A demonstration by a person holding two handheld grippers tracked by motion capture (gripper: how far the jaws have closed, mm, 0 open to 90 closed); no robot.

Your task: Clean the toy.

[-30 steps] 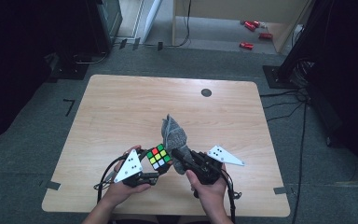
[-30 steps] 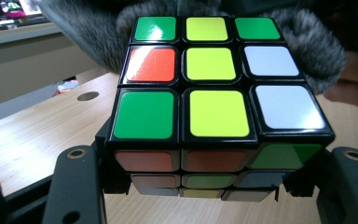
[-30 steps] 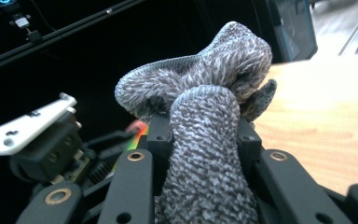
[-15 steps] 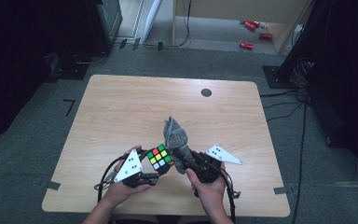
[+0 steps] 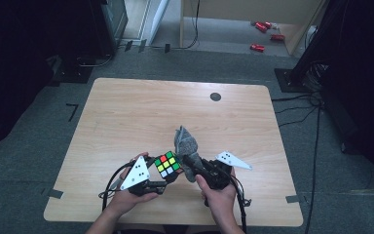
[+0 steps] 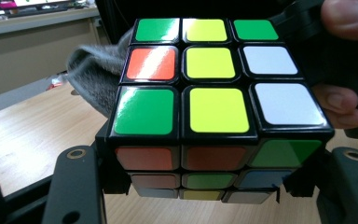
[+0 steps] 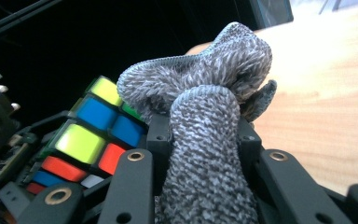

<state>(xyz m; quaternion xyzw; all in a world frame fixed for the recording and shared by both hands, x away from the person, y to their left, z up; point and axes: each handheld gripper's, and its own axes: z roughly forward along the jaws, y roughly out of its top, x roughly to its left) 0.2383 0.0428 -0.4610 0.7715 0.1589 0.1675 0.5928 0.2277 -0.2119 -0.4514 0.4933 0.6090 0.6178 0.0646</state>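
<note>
Puzzle cube (image 5: 167, 165): scrambled colours, clamped between the jaws of the left gripper (image 5: 161, 176), held just above the table (image 5: 126, 112) near its front edge; grey cloth (image 5: 186, 145): bunched, pinched in the jaws of the right gripper (image 5: 189, 163), its loose end standing up; cloth lies against the cube's side, apparently touching; both hands close together.
</note>
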